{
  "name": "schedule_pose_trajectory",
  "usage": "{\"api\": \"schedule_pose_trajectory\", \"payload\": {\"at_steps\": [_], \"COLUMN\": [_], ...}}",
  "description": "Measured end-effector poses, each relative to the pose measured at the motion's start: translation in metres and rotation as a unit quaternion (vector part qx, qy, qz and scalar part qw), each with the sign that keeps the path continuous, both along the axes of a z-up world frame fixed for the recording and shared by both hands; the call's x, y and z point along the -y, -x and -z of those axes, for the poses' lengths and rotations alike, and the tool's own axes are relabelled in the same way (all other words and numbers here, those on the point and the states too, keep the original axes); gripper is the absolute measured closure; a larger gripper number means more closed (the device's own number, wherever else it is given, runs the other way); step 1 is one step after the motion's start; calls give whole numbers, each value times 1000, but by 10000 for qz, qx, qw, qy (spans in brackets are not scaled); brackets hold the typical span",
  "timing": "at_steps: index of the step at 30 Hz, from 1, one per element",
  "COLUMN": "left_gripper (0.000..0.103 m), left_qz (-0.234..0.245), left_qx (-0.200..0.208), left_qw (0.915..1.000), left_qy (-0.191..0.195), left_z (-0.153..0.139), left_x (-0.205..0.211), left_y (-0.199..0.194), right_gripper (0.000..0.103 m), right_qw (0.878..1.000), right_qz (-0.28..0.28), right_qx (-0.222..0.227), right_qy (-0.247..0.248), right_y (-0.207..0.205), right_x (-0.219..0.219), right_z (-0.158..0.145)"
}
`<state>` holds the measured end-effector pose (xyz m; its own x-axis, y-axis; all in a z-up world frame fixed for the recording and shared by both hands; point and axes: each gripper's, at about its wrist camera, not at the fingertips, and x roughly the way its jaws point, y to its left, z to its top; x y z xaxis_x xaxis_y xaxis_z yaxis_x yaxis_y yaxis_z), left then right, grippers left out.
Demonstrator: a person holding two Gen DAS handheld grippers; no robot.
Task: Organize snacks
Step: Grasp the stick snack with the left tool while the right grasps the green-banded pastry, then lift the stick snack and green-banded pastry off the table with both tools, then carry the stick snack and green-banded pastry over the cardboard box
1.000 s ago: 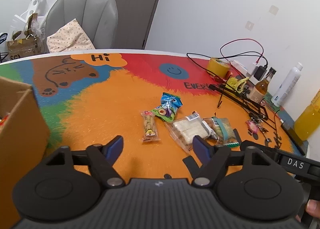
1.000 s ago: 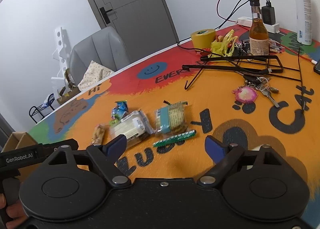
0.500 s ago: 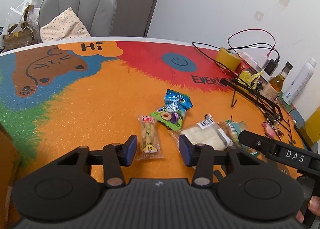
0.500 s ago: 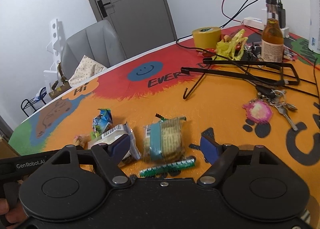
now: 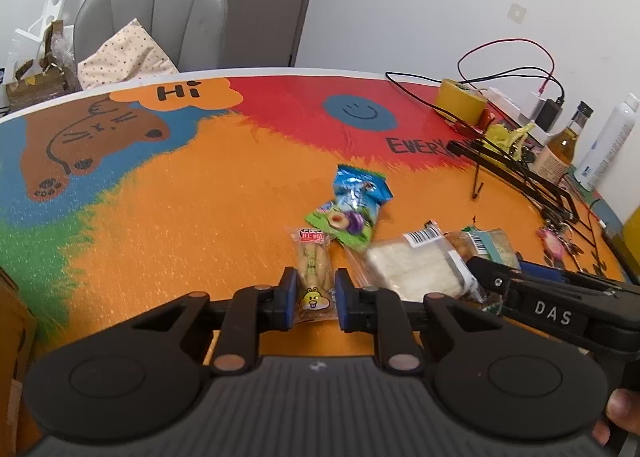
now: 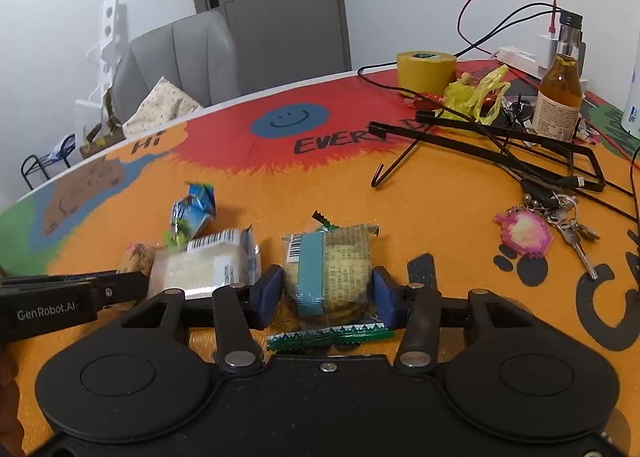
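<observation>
Several snack packs lie on the colourful table (image 5: 200, 193). My left gripper (image 5: 313, 299) is shut on a long clear snack stick pack with a yellow cartoon face (image 5: 314, 273). My right gripper (image 6: 327, 291) is shut on a green-and-teal wrapped cake pack (image 6: 332, 265). A clear pack of white sandwich bread (image 5: 416, 269) lies between the two grippers, also in the right wrist view (image 6: 204, 265). A blue pouch (image 5: 360, 193) overlaps a green fruit-candy pack (image 5: 344, 225) further out.
A cardboard box edge (image 5: 12, 321) is at the far left. At the right stand a black wire rack (image 6: 500, 141), keys with a pink charm (image 6: 528, 233), an amber bottle (image 6: 560, 89), yellow tape (image 6: 426, 69), cables and a white spray bottle (image 5: 608, 141). A grey chair (image 5: 160, 17) stands behind the table.
Both grippers moved forward and down to the snacks and closed: the left on the snack stick pack, the right on the green-and-teal cake pack.
</observation>
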<state>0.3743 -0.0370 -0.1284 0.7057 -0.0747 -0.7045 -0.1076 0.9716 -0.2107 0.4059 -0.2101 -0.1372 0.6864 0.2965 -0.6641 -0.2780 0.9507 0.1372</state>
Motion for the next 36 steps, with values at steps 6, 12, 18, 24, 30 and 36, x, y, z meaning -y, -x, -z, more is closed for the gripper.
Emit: {"api": "schedule_pose_trajectory", "payload": {"at_steps": [6, 12, 18, 24, 30, 36], "left_gripper": [85, 85, 85, 85, 85, 85], "left_qz": [47, 55, 68, 39, -33, -91], "left_qx": [46, 145, 253, 358, 465, 526], "left_qw": [9999, 9998, 9996, 9993, 9989, 9985], "left_qy": [87, 101, 109, 106, 83, 84], "left_z": [-4, -16, -28, -41, -54, -62], "left_x": [2, 2, 1, -5, -16, -28], "left_y": [16, 36, 58, 79, 102, 120], "right_gripper": [57, 57, 57, 57, 57, 57], "right_qw": [9994, 9988, 9985, 9982, 9975, 9965], "right_qz": [73, 69, 35, -52, -173, -351], "right_qx": [-122, -104, -38, 66, 159, 234], "right_qy": [-306, -482, -540, -597, -666, -723], "right_y": [16, 35, 52, 70, 84, 97], "right_x": [11, 17, 16, 9, -1, -16], "right_z": [-3, -12, -22, -35, -46, -55]}}
